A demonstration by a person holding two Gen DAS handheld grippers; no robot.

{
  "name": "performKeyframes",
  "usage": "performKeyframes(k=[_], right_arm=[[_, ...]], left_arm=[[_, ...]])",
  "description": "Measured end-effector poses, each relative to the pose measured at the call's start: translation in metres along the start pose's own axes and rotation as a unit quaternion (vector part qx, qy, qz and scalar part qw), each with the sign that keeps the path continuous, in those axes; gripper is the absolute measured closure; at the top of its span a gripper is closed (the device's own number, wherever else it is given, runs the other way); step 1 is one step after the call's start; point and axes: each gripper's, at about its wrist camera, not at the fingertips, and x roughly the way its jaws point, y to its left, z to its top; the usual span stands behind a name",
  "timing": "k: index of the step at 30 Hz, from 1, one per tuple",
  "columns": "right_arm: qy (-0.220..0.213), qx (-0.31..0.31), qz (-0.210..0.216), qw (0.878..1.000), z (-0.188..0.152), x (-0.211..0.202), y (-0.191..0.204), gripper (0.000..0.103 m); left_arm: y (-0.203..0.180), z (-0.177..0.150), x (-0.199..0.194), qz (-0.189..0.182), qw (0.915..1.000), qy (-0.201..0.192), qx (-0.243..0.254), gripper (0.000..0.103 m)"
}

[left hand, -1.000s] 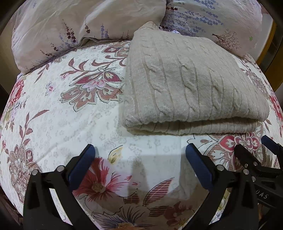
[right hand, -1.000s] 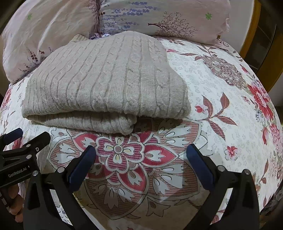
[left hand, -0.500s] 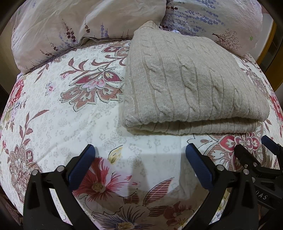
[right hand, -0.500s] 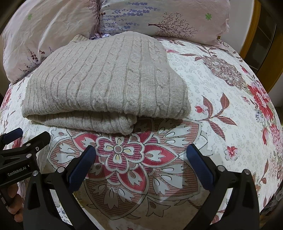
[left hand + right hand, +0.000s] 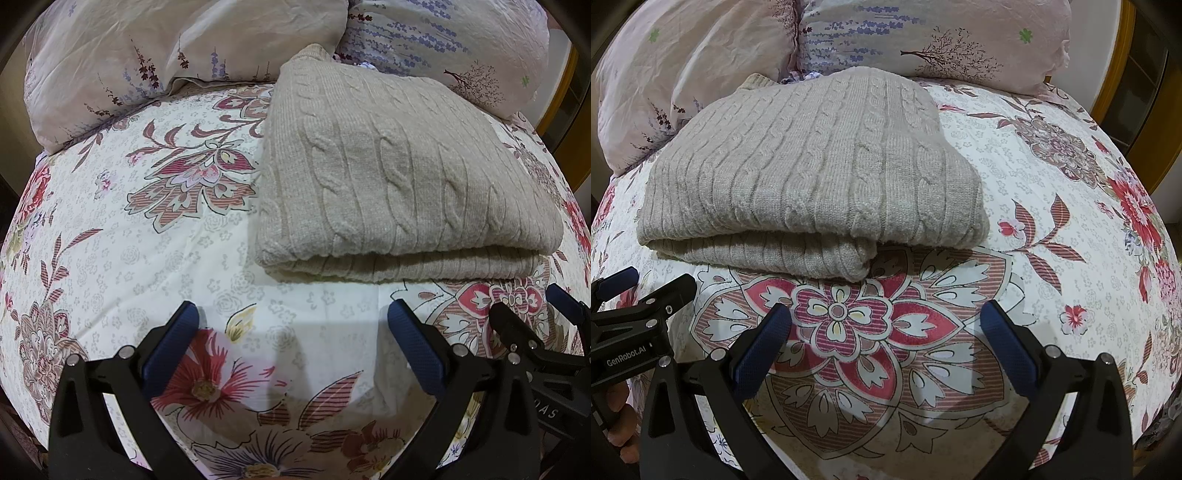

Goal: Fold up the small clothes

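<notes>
Nearest the left wrist camera, the left black hand-held gripper with blue padded fingers [image 5: 291,334] hangs low over the floral-printed white bedsheet [image 5: 147,266], its fingers spread wide apart with nothing between them. The right black hand-held gripper with blue padded fingers [image 5: 885,334] is likewise spread and empty, poised over the large red flower medallion [image 5: 842,314] printed on the sheet. Each gripper shows at the edge of the other's view, so the two sit side by side, close together, at the near edge of the bed.

Just beyond both lies the beige cable-knit sweater [image 5: 399,184], already doubled into a thick rectangle flat on the sheet. Its rounded fold edge [image 5: 757,254] faces the grippers and runs left to right across them; this looks like the long axis of the bundle, though the fisheye makes that hard to settle. From the left gripper the sweater sits ahead and to the right; from the right gripper, ahead and to the left. So it lies between the two, neither touching it, and neither is clearly nearer.

My judgement is that the fold looks finished or close to it; any further fold would mean each gripper taking one end of that near edge.

Farthest back, two pale floral pillows [image 5: 166,55] rest against the sweater's far side.
</notes>
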Motion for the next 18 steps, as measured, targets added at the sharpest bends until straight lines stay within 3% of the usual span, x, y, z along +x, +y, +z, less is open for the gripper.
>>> performKeyframes(k=[18], right_arm=[[0.0, 0.0, 0.0, 1.0, 0.0002, -0.0004, 0.0001, 0.001]], left_arm=[[0.0002, 0.0001, 0.0006, 0.0, 1.0, 0.002, 0.0, 0.002]])
